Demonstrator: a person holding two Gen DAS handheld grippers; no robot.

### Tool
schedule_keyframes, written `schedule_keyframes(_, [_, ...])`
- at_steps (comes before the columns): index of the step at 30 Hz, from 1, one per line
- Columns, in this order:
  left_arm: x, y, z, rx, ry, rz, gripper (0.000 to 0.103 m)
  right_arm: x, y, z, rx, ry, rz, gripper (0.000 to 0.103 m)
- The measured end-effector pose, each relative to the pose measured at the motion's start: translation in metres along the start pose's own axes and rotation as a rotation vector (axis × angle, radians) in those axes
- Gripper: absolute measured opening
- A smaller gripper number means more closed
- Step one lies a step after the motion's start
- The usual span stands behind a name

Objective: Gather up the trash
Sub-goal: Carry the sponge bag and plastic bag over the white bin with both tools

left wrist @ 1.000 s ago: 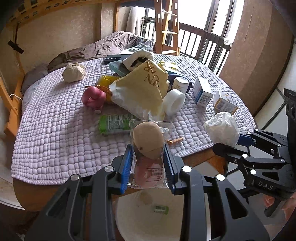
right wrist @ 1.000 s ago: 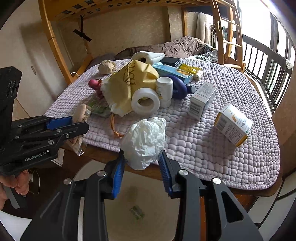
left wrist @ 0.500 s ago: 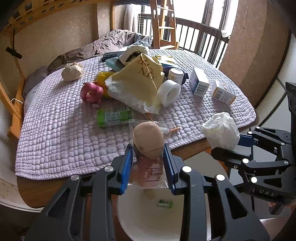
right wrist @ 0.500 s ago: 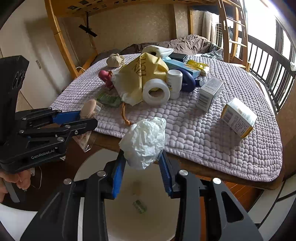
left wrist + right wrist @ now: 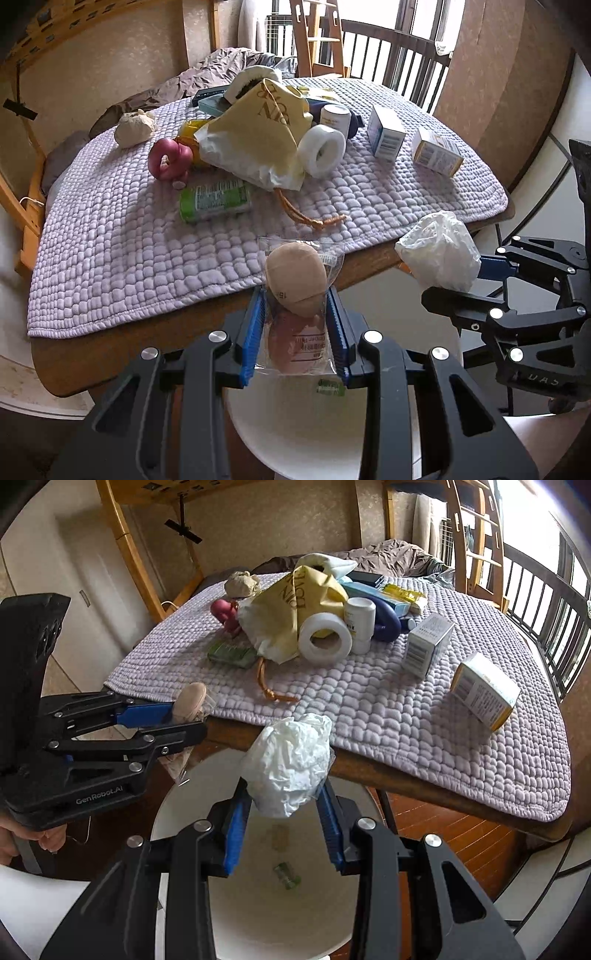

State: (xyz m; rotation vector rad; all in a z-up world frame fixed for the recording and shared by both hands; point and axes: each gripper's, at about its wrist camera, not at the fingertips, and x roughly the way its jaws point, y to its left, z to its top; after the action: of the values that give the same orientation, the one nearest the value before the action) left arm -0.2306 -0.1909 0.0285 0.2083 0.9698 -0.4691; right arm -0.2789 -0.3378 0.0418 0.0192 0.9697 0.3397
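Bench (image 5: 110,354) with quilt (image 5: 129,236), clutter heaped mid-quilt. White bin (image 5: 258,904) below the near edge, mouth up for drops. Right gripper (image 5: 282,823) over the bin, fingers clamped on crumpled tissue (image 5: 288,760). Left gripper (image 5: 297,332) likewise above the bin, fingers pinching a clear packet (image 5: 297,295), ready for release.

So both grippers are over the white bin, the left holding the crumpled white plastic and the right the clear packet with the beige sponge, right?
Swapped. The right wrist view shows the right gripper clamping the crumpled white plastic; the left gripper holds the clear packet. Both are over the white bin.
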Motion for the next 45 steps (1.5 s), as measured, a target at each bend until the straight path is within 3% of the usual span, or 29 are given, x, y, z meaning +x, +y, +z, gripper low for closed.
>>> schedule_keyframes(45, [0.005,-0.016,-0.032,0.038,0.066,0.019,0.035,0.011,0.011,-0.032,-0.017,0.089,0.028,0.036])
